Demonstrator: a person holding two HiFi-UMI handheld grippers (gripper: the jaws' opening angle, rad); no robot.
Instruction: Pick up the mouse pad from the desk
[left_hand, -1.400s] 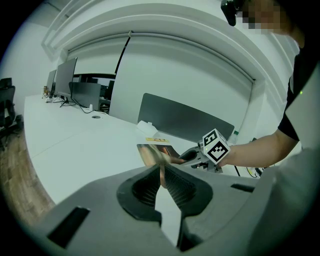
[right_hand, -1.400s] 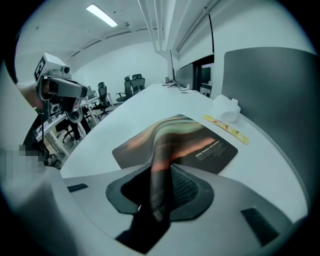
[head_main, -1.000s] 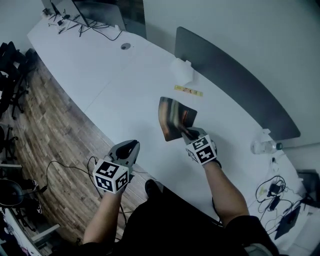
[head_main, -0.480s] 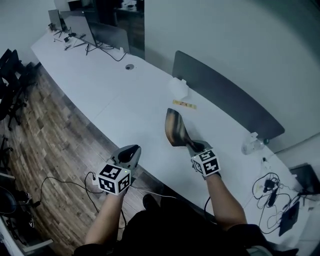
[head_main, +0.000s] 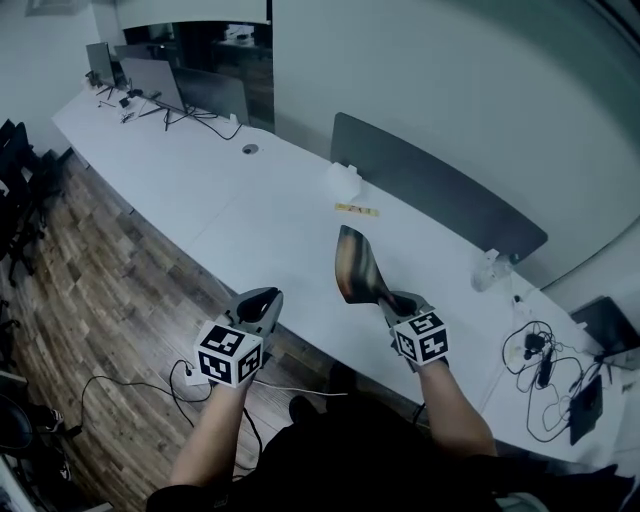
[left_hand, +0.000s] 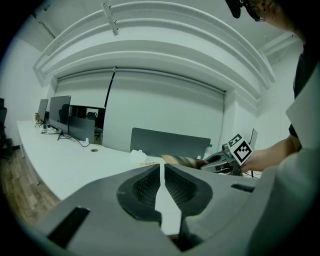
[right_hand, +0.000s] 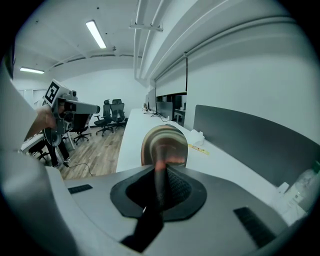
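**Mouse pad lifted clear of the bench in the right gripper**

In the head view, we see the right gripper closed on one edge of the mouse pad. The pad stands up on edge in the air above the white bench, on the near side of the grey divider panel. A small white box sits just in front of the panel's left end, and a yellow strip lies a little nearer to us than the box. A clear bottle stands by the panel's right end. The left gripper hovers well away from the panel, out past the bench's near edge and over the wood floor.

In the left gripper view, we find its jaws drawn together to a thin slit, with nothing between them. Beyond them, the pad juts out sideways from the other gripper, in front of the panel.

In the right gripper view, the pad's edge is pinched between the two pads of the jaws. The rest of it rises ahead as a rounded brownish sheet to the left of the panel. Office chairs stand on the floor far beyond the panel's far end.
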